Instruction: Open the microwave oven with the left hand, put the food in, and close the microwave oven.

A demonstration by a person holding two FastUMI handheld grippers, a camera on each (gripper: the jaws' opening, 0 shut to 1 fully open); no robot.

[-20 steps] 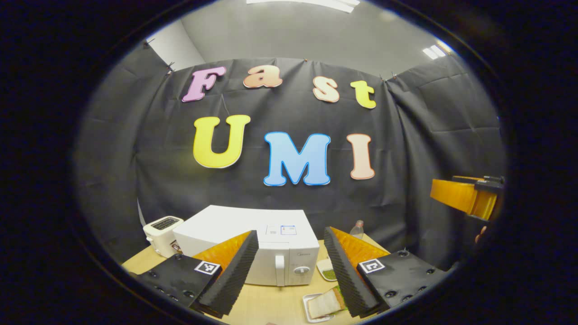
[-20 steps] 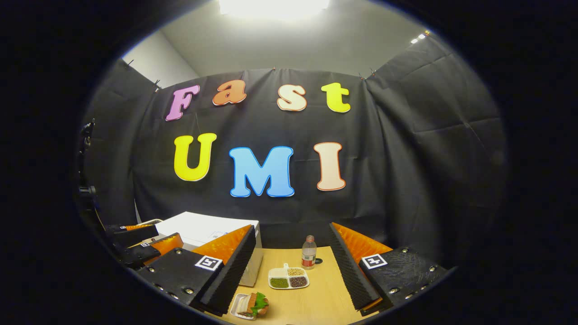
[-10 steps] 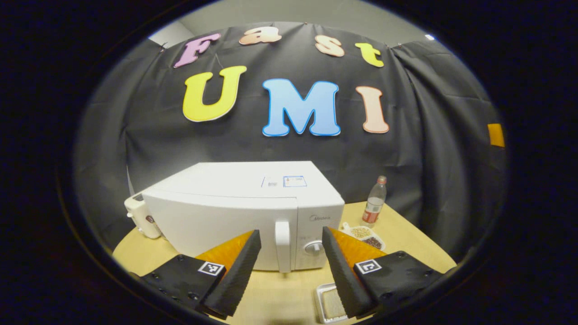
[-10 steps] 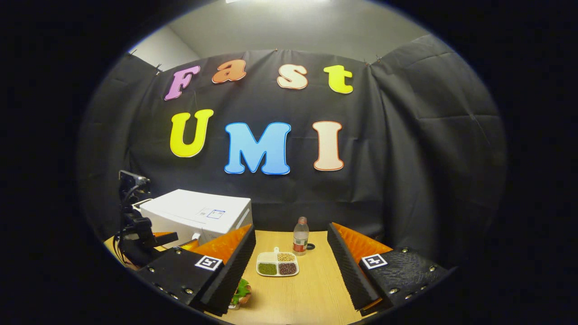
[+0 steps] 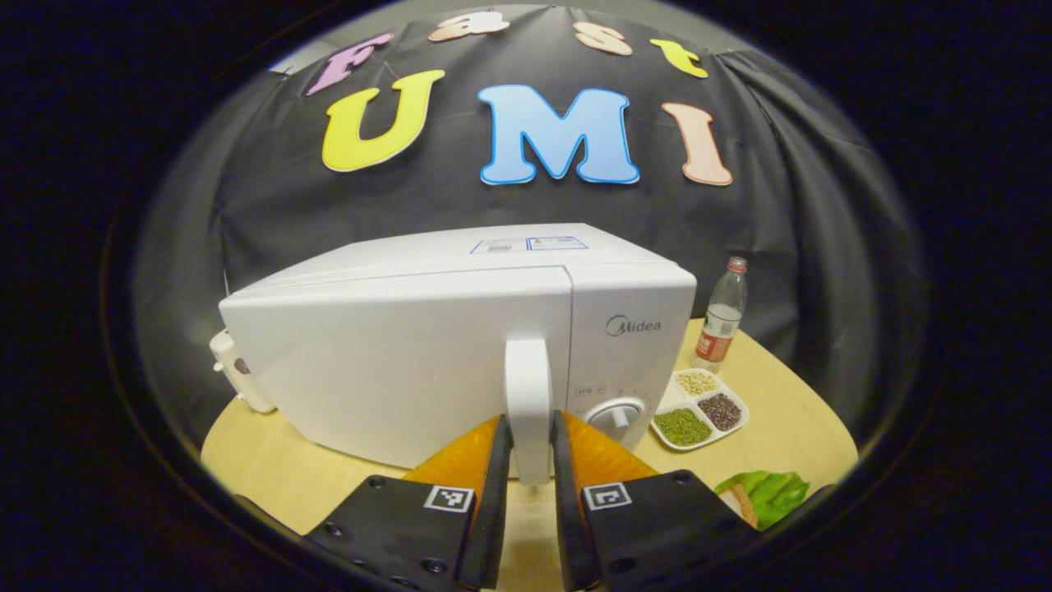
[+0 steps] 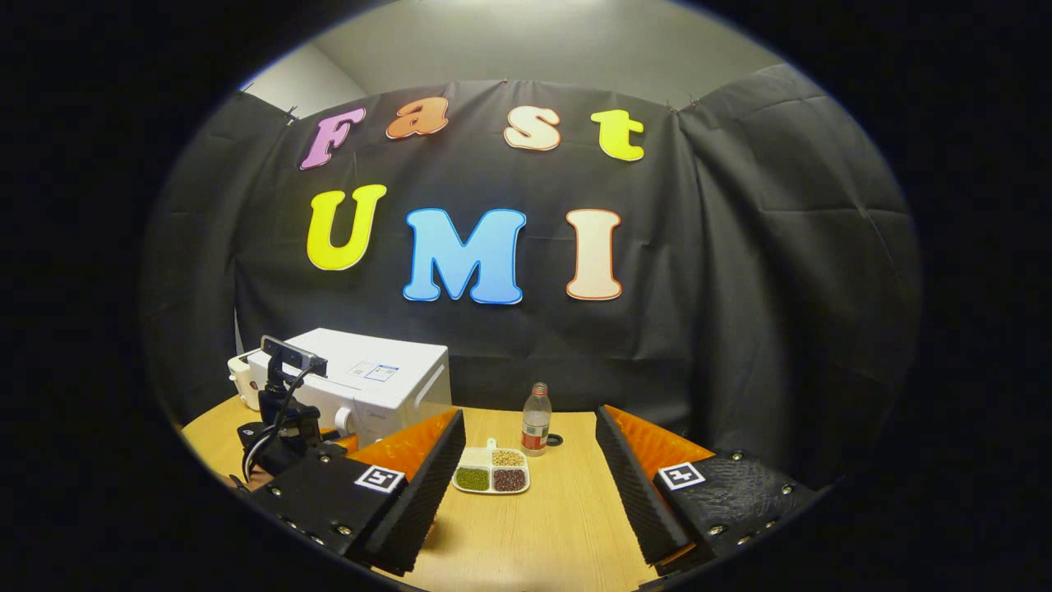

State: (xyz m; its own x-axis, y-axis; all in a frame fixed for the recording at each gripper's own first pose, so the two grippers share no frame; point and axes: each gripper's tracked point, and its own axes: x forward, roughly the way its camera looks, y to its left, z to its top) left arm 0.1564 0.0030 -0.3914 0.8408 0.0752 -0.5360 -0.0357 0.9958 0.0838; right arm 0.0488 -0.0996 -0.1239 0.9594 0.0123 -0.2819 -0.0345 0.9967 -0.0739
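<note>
The white microwave [image 5: 394, 353] stands on the wooden table with its door closed. My left gripper [image 5: 530, 432] is shut on the upright white door handle [image 5: 528, 386], one finger pressing on each side. A sandwich with green lettuce [image 5: 764, 492] lies low on the right in the left gripper view, partly hidden behind my right finger. In the right gripper view the microwave [image 6: 370, 382] sits at the left, with the left gripper [image 6: 283, 423] in front of it. My right gripper [image 6: 530, 423] hangs open over the table, holding nothing.
A white divided tray of beans [image 5: 699, 407] lies to the right of the microwave, with a plastic bottle [image 5: 721, 316] behind it. A white toaster [image 5: 234, 378] stands behind the microwave's left side. Bare table top [image 6: 542, 534] lies below my right gripper.
My left gripper moved in toward the microwave and shut on the door handle. My right gripper tilted down slightly, and the sandwich left its view.
</note>
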